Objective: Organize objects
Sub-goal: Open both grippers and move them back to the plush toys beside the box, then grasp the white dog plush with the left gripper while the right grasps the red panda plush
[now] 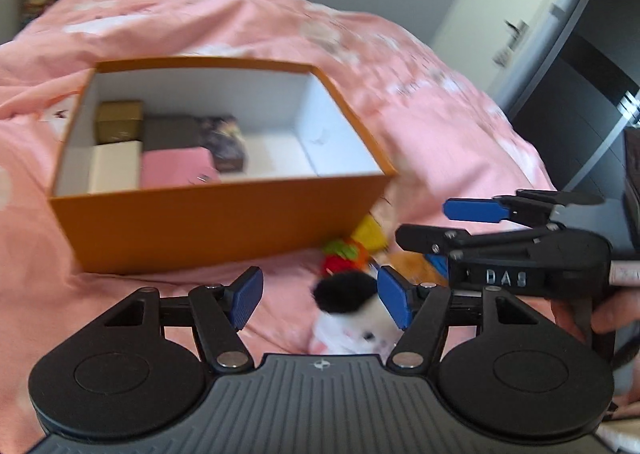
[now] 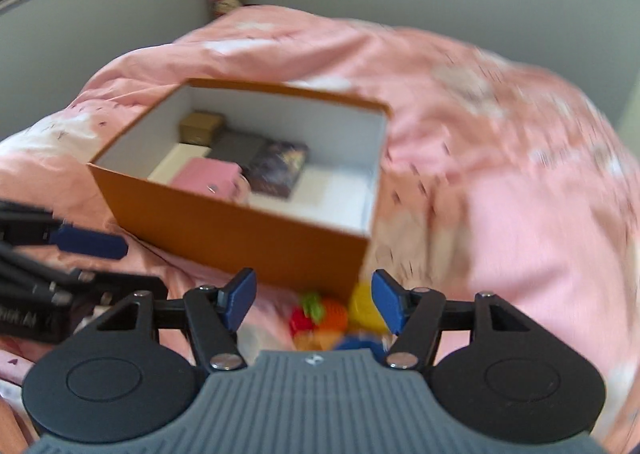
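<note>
Pink bedding (image 1: 420,126) bears orange box (image 1: 208,230) holding five small boxes (image 1: 176,170).

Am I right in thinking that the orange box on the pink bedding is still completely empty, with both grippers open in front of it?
Not quite: the orange box is not empty. The left wrist view shows small boxes inside it, including a pink one and a gold one. Both the left gripper and right gripper are indeed open.

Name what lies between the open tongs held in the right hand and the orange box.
In the right wrist view, small colourful toys lie on the pink bedspread between the right tongs and the orange box.
</note>
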`<move>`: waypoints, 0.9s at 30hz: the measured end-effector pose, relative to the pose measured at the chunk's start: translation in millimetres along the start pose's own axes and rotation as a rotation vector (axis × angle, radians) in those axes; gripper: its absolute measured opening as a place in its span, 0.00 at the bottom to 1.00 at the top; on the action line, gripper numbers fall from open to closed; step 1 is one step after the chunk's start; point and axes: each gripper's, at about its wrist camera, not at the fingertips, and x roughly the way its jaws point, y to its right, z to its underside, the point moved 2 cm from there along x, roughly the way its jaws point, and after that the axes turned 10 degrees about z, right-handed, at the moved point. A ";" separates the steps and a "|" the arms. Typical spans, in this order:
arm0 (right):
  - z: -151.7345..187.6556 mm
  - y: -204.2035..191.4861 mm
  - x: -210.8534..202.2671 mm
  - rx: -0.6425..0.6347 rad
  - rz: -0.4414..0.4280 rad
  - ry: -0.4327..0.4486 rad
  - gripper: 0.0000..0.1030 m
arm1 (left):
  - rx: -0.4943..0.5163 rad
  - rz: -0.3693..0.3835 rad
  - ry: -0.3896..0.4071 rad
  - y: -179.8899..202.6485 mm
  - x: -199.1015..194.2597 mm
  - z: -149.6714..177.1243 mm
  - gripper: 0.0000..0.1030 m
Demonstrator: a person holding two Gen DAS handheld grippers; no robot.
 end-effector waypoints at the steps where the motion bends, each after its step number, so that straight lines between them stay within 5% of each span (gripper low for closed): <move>1: 5.2 5.0 -0.1 0.034 -0.006 -0.018 0.63 | 0.015 0.007 -0.008 3.0 0.9 1.9 0.73; 9: 38.1 29.6 -6.8 0.120 0.042 -0.063 0.49 | 0.072 0.029 -0.057 17.2 12.8 8.9 0.72; 14: 52.6 40.7 -6.6 0.168 0.039 -0.090 0.49 | 0.171 0.040 -0.095 31.6 26.8 11.3 0.79; 21: 58.8 47.5 3.3 0.209 0.021 -0.122 0.39 | 0.396 -0.073 -0.126 48.2 51.6 15.3 0.79; 27: 60.0 50.2 14.6 0.224 0.026 -0.140 0.39 | 0.294 -0.091 -0.149 31.3 61.2 14.1 0.79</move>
